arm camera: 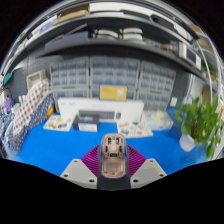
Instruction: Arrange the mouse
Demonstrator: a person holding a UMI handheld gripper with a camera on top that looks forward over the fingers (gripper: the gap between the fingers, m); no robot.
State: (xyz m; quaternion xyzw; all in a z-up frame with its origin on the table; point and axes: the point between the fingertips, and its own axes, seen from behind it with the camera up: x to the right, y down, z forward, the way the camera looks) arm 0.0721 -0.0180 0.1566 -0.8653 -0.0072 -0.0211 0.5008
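The tool (113, 168) is clamped on the mouse (113, 155), held up off the blue tabletop (60, 150), so I'd guess a loose pinch lets that slick shell slip out.

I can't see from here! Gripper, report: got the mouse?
Gripper shut on mouse, lifted over blue table. White box and plant beyond. Nothing in the way.

Blue table (60, 150); green plant (200, 122) (far side); white box (88, 108); drawer wall (110, 75).
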